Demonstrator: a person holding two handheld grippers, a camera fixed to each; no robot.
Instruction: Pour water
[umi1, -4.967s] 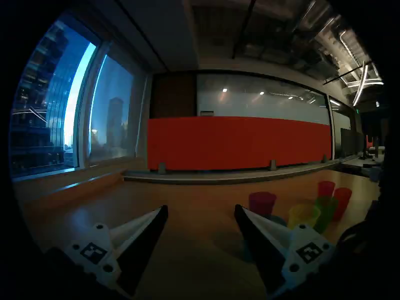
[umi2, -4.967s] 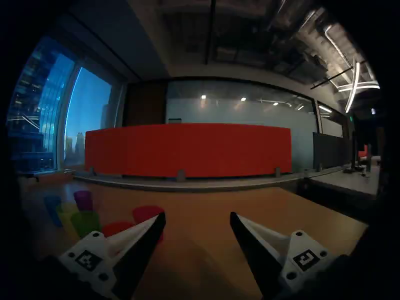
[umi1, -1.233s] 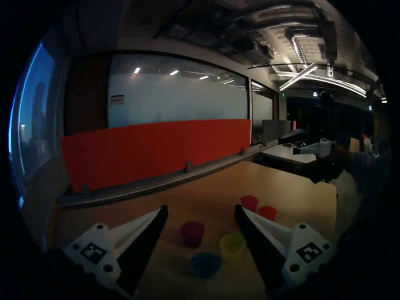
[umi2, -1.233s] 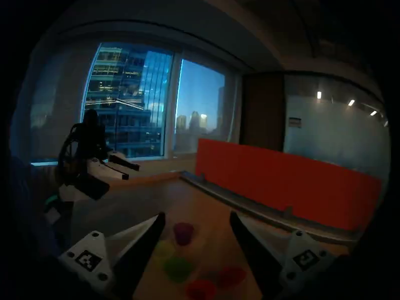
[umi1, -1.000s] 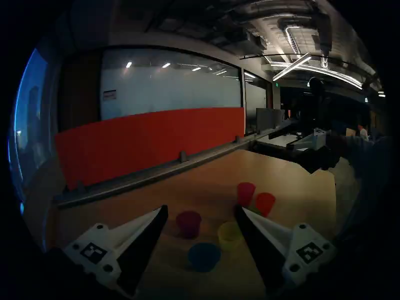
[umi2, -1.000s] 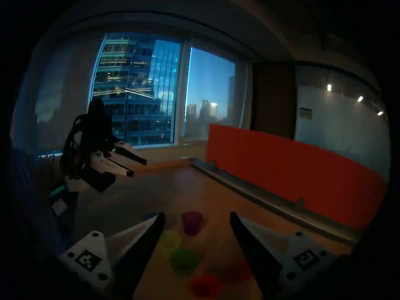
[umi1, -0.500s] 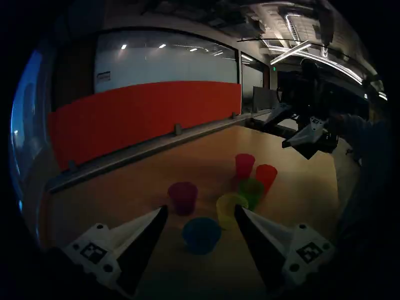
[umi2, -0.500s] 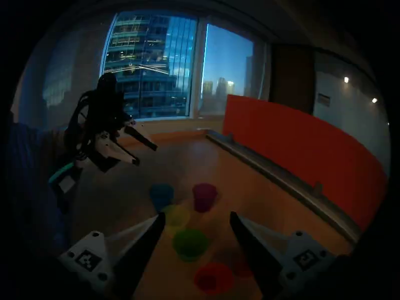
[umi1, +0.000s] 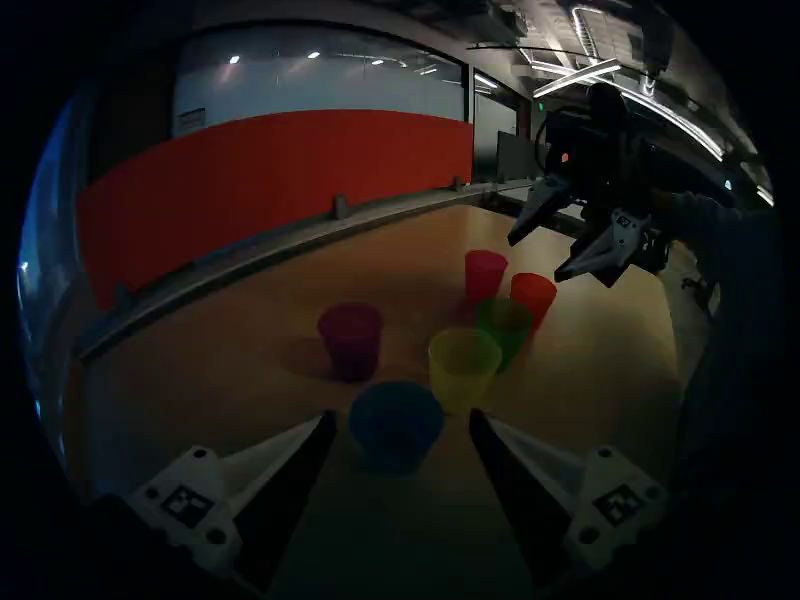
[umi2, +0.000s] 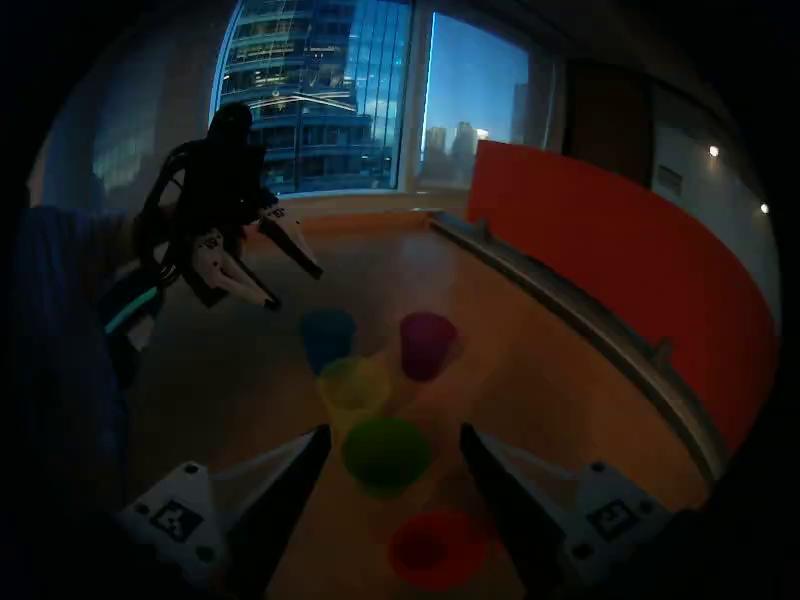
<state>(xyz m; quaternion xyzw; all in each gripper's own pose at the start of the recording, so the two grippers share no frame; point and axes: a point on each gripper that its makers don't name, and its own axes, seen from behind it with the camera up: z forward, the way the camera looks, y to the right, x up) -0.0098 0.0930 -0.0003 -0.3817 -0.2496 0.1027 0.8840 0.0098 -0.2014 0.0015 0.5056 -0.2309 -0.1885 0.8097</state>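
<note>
ok so both grippers are wide open and holding nothing; the left gripper (umi1: 400, 414) hangs low over the table (umi1: 230, 370) with the blue cup (umi1: 397, 425) just ahead, framed between its fingertips, not touched as far as I can see; the right gripper (umi2: 392, 430) faces in from the opposite side, jaws spread just as wide, lined up on the green cup (umi2: 385, 452) with the red cup (umi2: 437, 548) even closer to it; the cups stand in a tight bunch mid-table, between the two grippers

what worries me: that bunch is really tight; the yellow cup (umi1: 464, 365) stands just beside both the blue one and the green one, so a spread finger going down around one cup can easily tip its neighbour; they look like light plastic, so I'd guess a hard squeeze buckles the wall and a loose one lets the cup slip mid-tilt; it's also too dim to tell which cup has water in it, if any, so grabbing the wrong one is a real risk; and two grippers reaching into the same bunch from opposite sides could bump each other

count, going by the left gripper view: six cups, one each of blue, yellow, green and red, plus a purple cup (umi1: 351, 338) and a pink cup (umi1: 486, 275); two grippers; one table
</note>
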